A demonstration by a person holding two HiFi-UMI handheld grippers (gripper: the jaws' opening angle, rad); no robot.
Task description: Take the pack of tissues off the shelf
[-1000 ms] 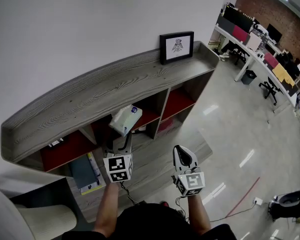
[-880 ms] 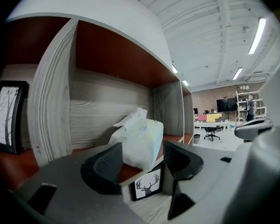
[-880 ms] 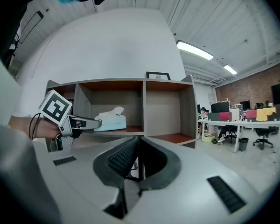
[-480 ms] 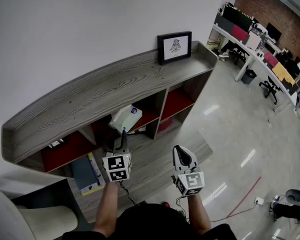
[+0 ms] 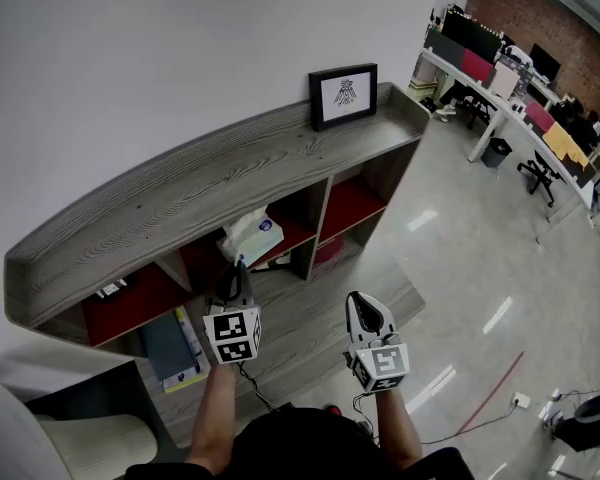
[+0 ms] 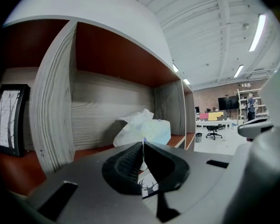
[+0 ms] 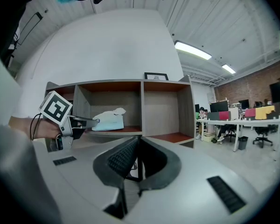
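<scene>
A white wall stands behind everything, and a pale shiny floor spreads to the right; against the wall is the long grey wood-grain shelf, its compartments lined in red. Far off to the right are office desks with screens and chairs. A black framed picture stands upright on the shelf's top, towards its right end. A few flat books lie in the low left compartment.

The pack of tissues, white with a pale blue wrapper and a tissue puffing out of the top, lies in the middle compartment of the upper row; it sits at the near edge of that red board, not yet lifted off it.

My left claw reaches into the mouth of that compartment; its jaws have just been closing and are now clenched, pads pressed together, tips right at the near lower edge of the pack. Whether a fold of the wrapper is caught between them I cannot tell.

My right claw hangs out in front of the shelf, to the right of the left one and well apart from the pack; its jaws are clenched too, with nothing between them.
</scene>
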